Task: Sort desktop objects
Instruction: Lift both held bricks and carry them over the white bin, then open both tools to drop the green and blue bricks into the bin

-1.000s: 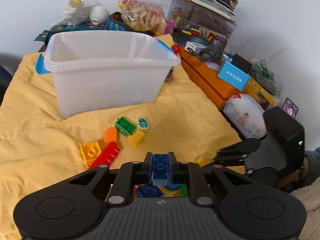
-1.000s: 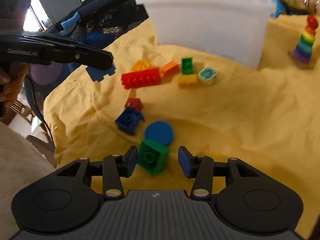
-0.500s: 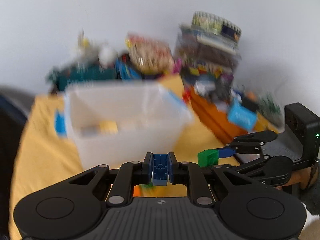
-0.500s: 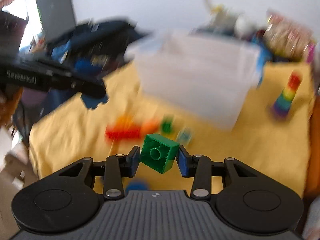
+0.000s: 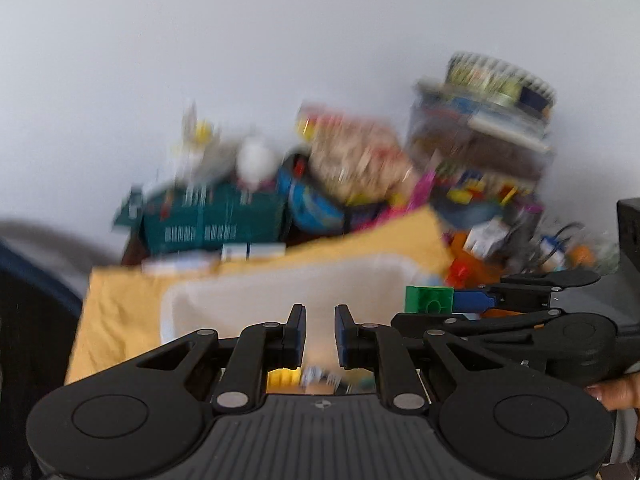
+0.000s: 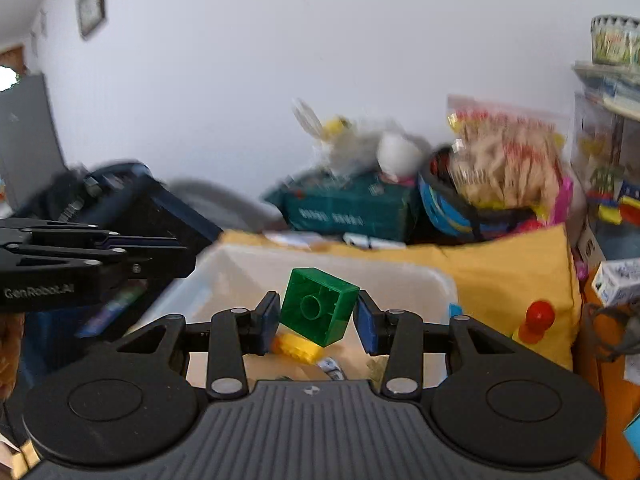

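Two claws over the white bin, one loaded and one empty

The right claw (image 6: 317,312) grips a green brick (image 6: 320,304), tilted on a corner between its blue pads, above the open white bin (image 6: 400,269) on the yellow cloth (image 6: 504,276). A yellow brick (image 6: 298,347) lies inside the bin. The left claw (image 5: 321,314) hangs over the same bin, its jaws narrow with nothing between them.

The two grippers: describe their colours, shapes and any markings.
The left gripper and right gripper are alike: black, with a ribbed grey base, two round discs, jointed finger links with silver pins, and blue pads. White GenRobot.AI lettering marks the left one's side.
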### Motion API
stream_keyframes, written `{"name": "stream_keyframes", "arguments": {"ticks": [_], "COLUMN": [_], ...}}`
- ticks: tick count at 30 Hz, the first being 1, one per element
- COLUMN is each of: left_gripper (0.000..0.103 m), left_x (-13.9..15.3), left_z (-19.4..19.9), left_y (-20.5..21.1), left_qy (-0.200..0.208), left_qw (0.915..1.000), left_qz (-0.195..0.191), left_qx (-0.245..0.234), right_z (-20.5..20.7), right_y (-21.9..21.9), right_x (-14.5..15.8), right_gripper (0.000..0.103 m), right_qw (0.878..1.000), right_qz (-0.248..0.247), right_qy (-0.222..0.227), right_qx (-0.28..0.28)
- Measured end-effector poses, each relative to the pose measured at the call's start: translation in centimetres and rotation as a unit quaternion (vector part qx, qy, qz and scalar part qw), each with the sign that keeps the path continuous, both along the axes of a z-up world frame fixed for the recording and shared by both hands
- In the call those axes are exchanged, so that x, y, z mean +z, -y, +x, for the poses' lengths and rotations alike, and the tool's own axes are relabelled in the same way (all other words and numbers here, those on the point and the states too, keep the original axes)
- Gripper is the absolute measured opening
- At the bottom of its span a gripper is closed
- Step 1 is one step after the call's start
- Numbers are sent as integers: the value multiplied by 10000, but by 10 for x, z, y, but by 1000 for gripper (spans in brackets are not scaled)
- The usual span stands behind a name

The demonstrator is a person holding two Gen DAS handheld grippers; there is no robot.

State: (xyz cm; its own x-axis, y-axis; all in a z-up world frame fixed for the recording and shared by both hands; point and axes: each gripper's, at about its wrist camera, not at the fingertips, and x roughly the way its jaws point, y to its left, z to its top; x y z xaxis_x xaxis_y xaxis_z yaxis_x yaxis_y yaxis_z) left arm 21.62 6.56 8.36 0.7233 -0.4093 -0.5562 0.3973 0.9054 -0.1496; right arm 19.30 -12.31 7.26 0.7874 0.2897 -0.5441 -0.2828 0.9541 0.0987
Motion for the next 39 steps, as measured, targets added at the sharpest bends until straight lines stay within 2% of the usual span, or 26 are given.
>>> {"name": "stream_keyframes", "arguments": {"ticks": [2,3,4,6,8,9,12,14,16,19,21,23,26,27,28,29,31,34,37,39], "left_gripper": [19,23,30,36,40,46,55,55,54,55,54,49,46,42,32,27,27,27,28,28], "left_x": [-4,-4,-4,-9,-21,-29,-43,-40,-38,-52,-73,-100,-130,-137,-142,-143,-140,-118,-73,-39], "left_z": [-5,-12,-20,-40,-59,-67,-87,-89,-96,-115,-111,-90,-54,-45,-39,-37,-40,-64,-101,-110], "left_y": [-4,-7,-11,-17,-17,-17,-15,-6,-2,0,6,8,11,12,11,8,4,-1,-9,-17], "left_qy": [-9,39,82,126,53,14,365,360,421,494,113,-406,-1024,-1164,-1223,-1209,-1190,-1044,-616,-363], "left_qw": [10000,9999,9998,9997,9997,9993,9976,9974,9987,9982,9981,9961,9900,9874,9868,9882,9898,9928,9963,9983], "left_qz": [-53,-103,-167,-164,185,354,584,617,288,155,386,524,730,838,826,721,609,581,406,85], "left_qx": [55,63,45,-86,-163,-148,-105,-90,-25,317,466,581,641,671,666,606,499,35,-434,-441], "right_z": [15,16,15,7,3,4,8,13,10,4,-1,-2,-3,-3,-3,-3,-3,-3,-4,-3], "right_y": [-8,-5,-1,5,8,10,12,13,14,15,15,18,18,18,18,17,16,13,14,15], "right_x": [-18,-22,-24,-24,-24,-24,-27,-32,-33,-31,-29,-28,-28,-29,-29,-30,-31,-34,-33,-31], "right_gripper": [44,44,44,44,44,44,44,44,44,44,44,44,44,44,44,44,44,44,44,44], "right_qw": [9994,9992,9992,9996,9997,9997,9995,9992,9990,9992,9995,9995,9995,9994,9994,9993,9993,9992,9993,9994], "right_qz": [-167,-127,-37,27,-27,-44,-67,-62,1,-21,-52,8,22,17,20,25,18,-37,-72,-108], "right_qy": [-299,-376,-386,-286,-213,-221,-306,-392,-436,-398,-300,-319,-311,-317,-329,-348,-361,-404,-377,-328], "right_qx": [23,9,0,44,67,75,59,-28,-50,-16,-9,-42,-93,-98,-101,-115,-112,-67,-44,-27]}}
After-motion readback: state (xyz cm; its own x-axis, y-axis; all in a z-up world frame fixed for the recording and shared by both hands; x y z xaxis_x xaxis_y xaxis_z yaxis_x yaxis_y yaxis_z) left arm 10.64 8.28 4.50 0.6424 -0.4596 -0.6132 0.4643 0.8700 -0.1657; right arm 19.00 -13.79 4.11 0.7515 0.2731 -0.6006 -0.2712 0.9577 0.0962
